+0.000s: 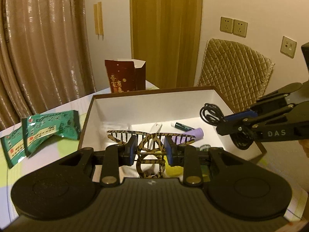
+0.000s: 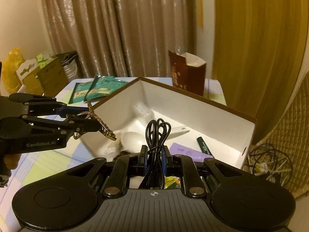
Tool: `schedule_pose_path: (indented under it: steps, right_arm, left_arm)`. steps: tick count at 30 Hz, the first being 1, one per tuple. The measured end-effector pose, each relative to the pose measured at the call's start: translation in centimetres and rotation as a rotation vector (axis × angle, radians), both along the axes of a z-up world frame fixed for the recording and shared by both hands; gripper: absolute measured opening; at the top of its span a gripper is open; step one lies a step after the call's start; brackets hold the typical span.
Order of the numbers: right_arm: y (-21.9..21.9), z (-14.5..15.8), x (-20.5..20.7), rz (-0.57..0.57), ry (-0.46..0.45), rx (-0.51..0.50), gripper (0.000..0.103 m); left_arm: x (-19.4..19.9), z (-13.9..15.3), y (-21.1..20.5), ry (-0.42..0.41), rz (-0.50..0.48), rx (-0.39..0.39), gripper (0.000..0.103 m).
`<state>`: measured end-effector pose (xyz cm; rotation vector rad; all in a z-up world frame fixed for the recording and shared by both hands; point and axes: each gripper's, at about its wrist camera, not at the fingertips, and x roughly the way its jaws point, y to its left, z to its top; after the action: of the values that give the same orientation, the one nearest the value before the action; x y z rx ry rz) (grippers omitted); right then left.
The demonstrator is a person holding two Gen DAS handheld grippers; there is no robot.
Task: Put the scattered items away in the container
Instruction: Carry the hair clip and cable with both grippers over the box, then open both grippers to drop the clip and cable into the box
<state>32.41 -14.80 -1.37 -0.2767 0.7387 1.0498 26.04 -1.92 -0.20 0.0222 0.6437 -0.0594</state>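
My left gripper (image 1: 151, 150) is shut on a tortoiseshell hair claw clip (image 1: 150, 145), held above the near edge of the open white box (image 1: 154, 104). In the right wrist view the same clip (image 2: 100, 123) sticks out of the left gripper (image 2: 87, 121) beside the box's left wall. My right gripper (image 2: 154, 157) is shut on a coiled black cable (image 2: 157, 133), over the box's near side; the left wrist view shows that cable (image 1: 210, 114) above the box's right part. Inside lie a purple tube (image 1: 193, 134), a dark green pen (image 2: 204, 147) and white items (image 2: 133, 141).
Two green packets (image 1: 44, 131) lie on the table left of the box. A dark red paper bag (image 1: 125, 76) stands behind it. A quilted chair (image 1: 235, 71) is to the right, with tangled wires (image 2: 270, 160) beside the box. Curtains hang behind the table.
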Motion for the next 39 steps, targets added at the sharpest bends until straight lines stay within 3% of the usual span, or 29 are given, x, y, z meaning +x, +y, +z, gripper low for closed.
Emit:
schedule_pose_path:
  steps: [9,25,39]
  right_arm:
    - [1.6,-1.8,5.4,-0.032,0.077,-0.039,0.011]
    - [4.3,-5.6,9.9,-0.065,0.131,-0.174,0.011]
    - [5.2,-7.6,11.0,-0.088,0.165,-0.216,0.011]
  left_arm:
    - [6.3,-1.4,0.6,0.086,-0.022,-0.005,0.025]
    - [14.3,-6.0,-0.4,0.327,-0.104,0.077,0.025]
    - [17.6,-8.5,-0.7,0.389,-0.101,0.116,0.025]
